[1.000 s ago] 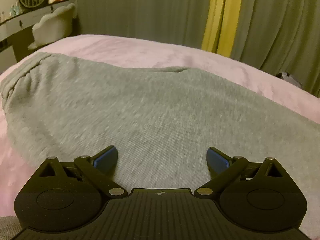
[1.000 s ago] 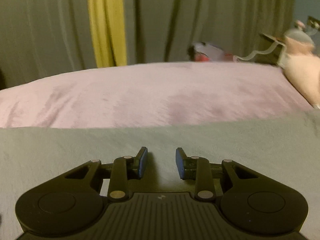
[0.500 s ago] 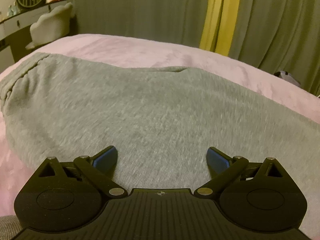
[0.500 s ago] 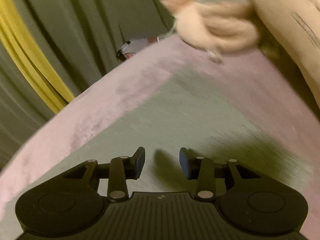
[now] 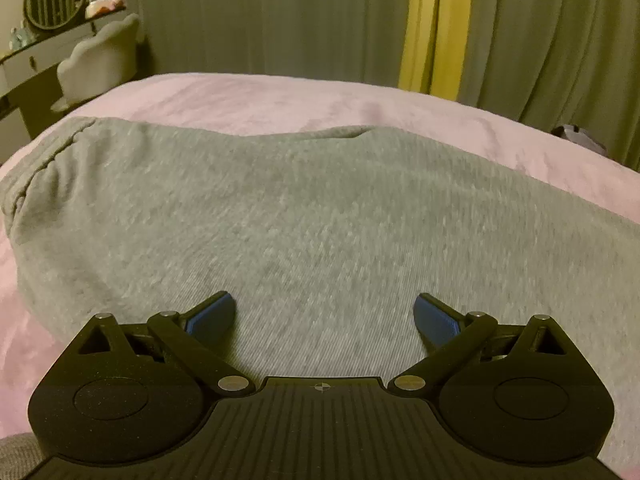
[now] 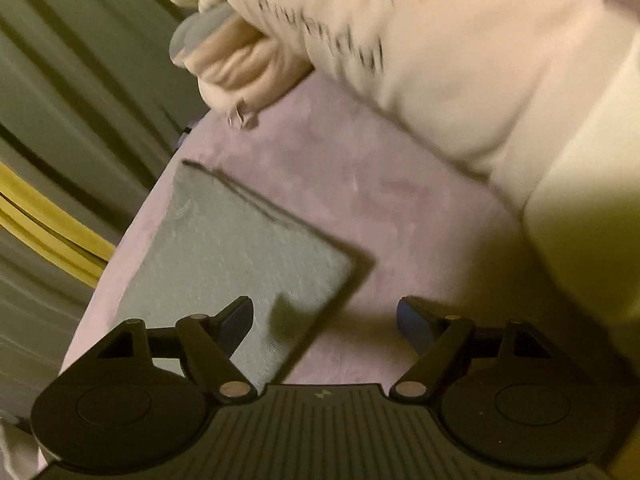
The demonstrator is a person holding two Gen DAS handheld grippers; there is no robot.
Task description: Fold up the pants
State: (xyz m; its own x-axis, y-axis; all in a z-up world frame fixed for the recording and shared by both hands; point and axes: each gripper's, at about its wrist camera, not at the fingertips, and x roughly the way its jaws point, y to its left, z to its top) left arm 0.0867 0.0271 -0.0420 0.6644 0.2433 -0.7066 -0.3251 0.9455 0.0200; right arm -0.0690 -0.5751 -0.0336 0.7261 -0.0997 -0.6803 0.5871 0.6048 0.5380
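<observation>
Grey knit pants [image 5: 304, 208] lie flat on a pink bed cover [image 5: 280, 100], with the gathered waistband [image 5: 36, 168] at the left. My left gripper [image 5: 323, 316] is open and empty, low over the upper part of the pants. In the right wrist view a leg end of the pants [image 6: 224, 248] lies flat, its hem toward the far side. My right gripper [image 6: 326, 320] is open and empty, above the leg's near right edge; its left finger is over the cloth, its right finger over the bed cover [image 6: 400, 216].
Green and yellow curtains [image 5: 432, 28] hang behind the bed. A dresser with a round mirror [image 5: 54, 0] and a pale chair [image 5: 100, 64] stand at the far left. Pale pillows with print [image 6: 440, 48] and a rolled pink cloth [image 6: 240, 68] lie beyond the leg end.
My right gripper has swung right and tilted toward the leg end, and its jaws have opened wide. My left gripper has stayed open, almost still, over the pants.
</observation>
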